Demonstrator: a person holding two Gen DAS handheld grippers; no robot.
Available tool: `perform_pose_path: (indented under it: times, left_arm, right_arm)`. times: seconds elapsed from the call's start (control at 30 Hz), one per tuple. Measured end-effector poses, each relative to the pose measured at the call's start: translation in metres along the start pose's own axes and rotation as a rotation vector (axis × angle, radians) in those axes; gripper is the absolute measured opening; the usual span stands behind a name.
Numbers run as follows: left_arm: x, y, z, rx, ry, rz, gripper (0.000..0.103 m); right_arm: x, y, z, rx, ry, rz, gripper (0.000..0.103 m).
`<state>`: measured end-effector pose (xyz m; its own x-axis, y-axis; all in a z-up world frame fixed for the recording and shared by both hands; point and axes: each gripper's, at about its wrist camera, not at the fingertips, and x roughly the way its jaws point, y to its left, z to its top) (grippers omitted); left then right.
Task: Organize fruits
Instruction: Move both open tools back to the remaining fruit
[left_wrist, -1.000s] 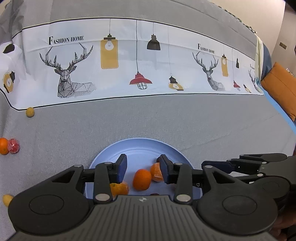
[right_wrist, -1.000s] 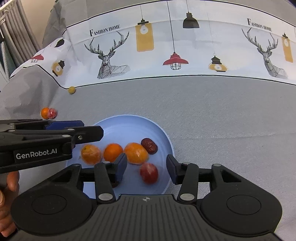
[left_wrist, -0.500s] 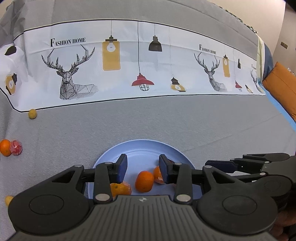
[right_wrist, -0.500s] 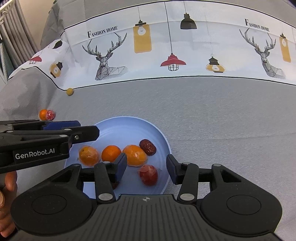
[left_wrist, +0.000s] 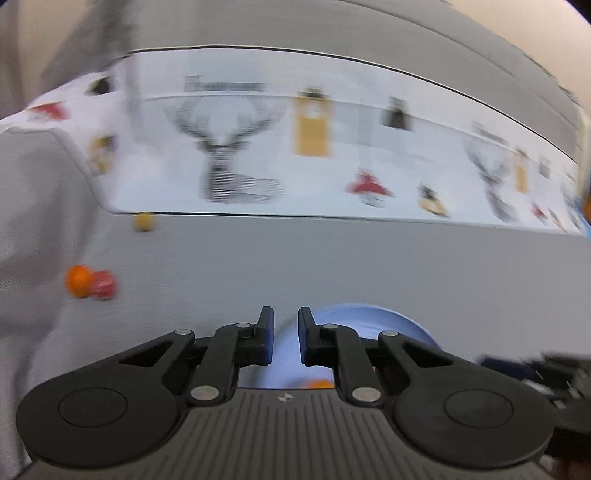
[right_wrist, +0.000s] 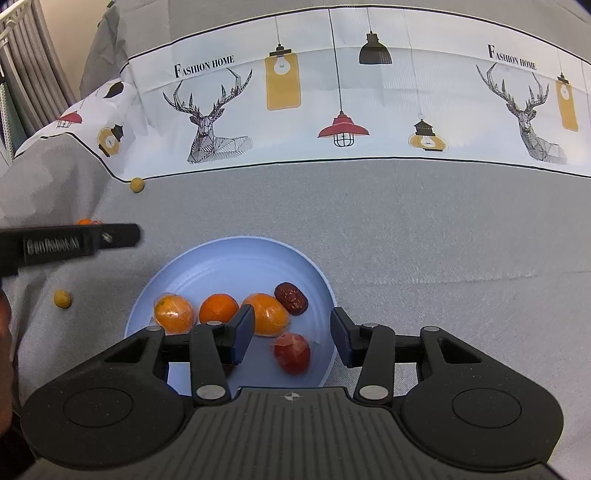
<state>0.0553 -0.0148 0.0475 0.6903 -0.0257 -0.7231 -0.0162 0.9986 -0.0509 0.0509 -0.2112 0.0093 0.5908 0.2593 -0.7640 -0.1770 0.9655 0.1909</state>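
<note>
Small orange and red fruit lie left on the grey cloth. Left tongs nearly closed, empty. Blue plate holds wrapped oranges. Right tongs wide open, empty.

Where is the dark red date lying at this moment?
In the right wrist view, the date lies in the blue plate, right of centre, touching the wrapped orange.
</note>
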Motion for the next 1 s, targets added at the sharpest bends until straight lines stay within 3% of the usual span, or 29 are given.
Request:
perform_pose_path:
  times: [0.07, 0.23, 0.3, 0.37, 0.43, 0.53, 0.7, 0.97, 1.0]
  left_arm:
    - [0.004, 0.021, 0.011, -0.071, 0.015, 0.059, 0.015]
    - [0.022, 0.085, 0.048, -0.254, 0.039, 0.148, 0.027]
    - [0.035, 0.107, 0.057, -0.312, 0.053, 0.176, 0.052]
    - [0.048, 0.128, 0.058, -0.372, 0.073, 0.221, 0.059]
    - [0.064, 0.146, 0.055, -0.443, 0.128, 0.271, 0.059]
    - [0.082, 0.17, 0.05, -0.597, 0.182, 0.276, 0.076]
    - [0.099, 0.182, 0.052, -0.68, 0.202, 0.307, 0.083]
    - [0.125, 0.185, 0.052, -0.709, 0.223, 0.391, 0.082]
    - [0.126, 0.183, 0.053, -0.694, 0.214, 0.396, 0.078]
  right_arm:
    - [0.0, 0.001, 0.001, 0.001, -0.002, 0.004, 0.048]
    - [0.0, 0.009, 0.007, -0.017, -0.016, 0.026, 0.048]
    - [-0.001, 0.016, 0.009, -0.034, -0.026, 0.032, 0.048]
    - [0.0, 0.021, 0.01, -0.045, -0.027, 0.039, 0.048]
    - [0.001, 0.026, 0.012, -0.053, -0.027, 0.049, 0.048]
    - [0.004, 0.032, 0.017, -0.057, -0.028, 0.074, 0.048]
    - [0.014, 0.041, 0.022, -0.05, -0.017, 0.099, 0.048]
    - [0.029, 0.059, 0.022, -0.08, 0.011, 0.122, 0.048]
    - [0.03, 0.061, 0.022, -0.083, 0.013, 0.124, 0.048]
